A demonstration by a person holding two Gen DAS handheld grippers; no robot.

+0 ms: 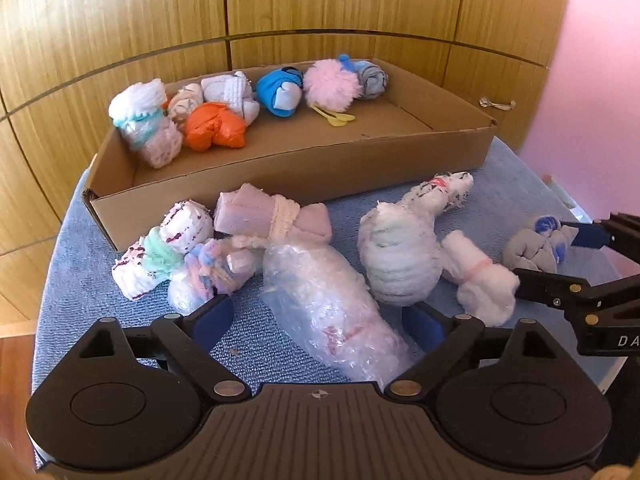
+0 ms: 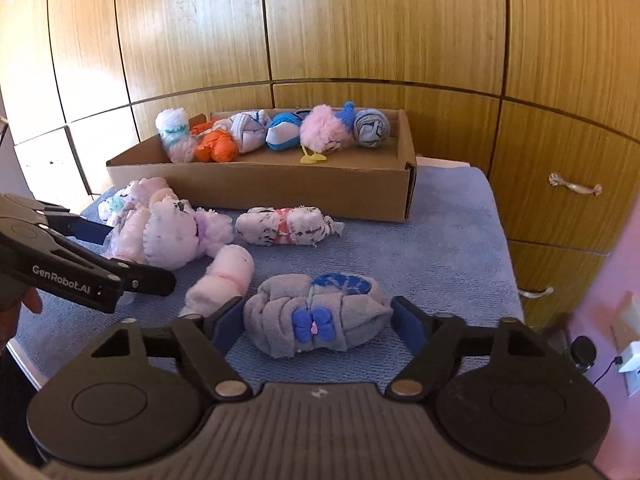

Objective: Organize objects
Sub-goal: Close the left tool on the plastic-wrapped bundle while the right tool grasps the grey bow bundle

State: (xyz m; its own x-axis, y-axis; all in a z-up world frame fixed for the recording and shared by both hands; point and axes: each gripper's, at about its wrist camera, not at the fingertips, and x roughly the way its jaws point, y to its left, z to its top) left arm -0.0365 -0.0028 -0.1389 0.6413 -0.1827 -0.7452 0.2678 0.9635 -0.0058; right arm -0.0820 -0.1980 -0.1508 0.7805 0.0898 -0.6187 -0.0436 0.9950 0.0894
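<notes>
Blue towel-like cloth (image 2: 460, 216) covers a small table; wood-panel cupboard doors (image 2: 360, 32) behind and on the right side, with metal handles (image 2: 575, 185). Pink wall (image 1: 600, 40) at far right, wall socket with white plug (image 2: 632, 356) low right.

Cardboard box (image 2: 256, 184) sits at the far end of the cloth, beyond both claws. Inside it, along the back wall: white-and-teal roll, orange bundle (image 1: 214, 126), white sock ball, blue sock ball (image 1: 280, 88), pink fluffy ball (image 1: 330, 86), grey-blue roll (image 1: 372, 78).

Left gripper (image 1: 320, 320): released, jaws spread wide, a bubble-wrapped bundle (image 1: 320, 300) lies between them, pads not clearly pressing it. Ahead-left of it a white-purple-teal roll (image 1: 168, 248) and a pink roll tied with cord (image 1: 272, 216); ahead-right a big white fuzzy bundle (image 1: 396, 256) and a small white roll with pink band (image 1: 480, 280).

Right gripper (image 2: 318, 324): unclenched, jaws either side of the grey sock bundle with blue butterfly (image 2: 316, 320); a gap shows at the right pad, the left pad just beside it, contact hard to tell. Speckled white roll with red tie (image 2: 288, 226) lies further ahead, near the box.

Hard to make out: box floor's near part is hidden by the front wall; left pile overlaps, the items blur together. A hand (image 2: 24, 304) is cut off at the left edge.
</notes>
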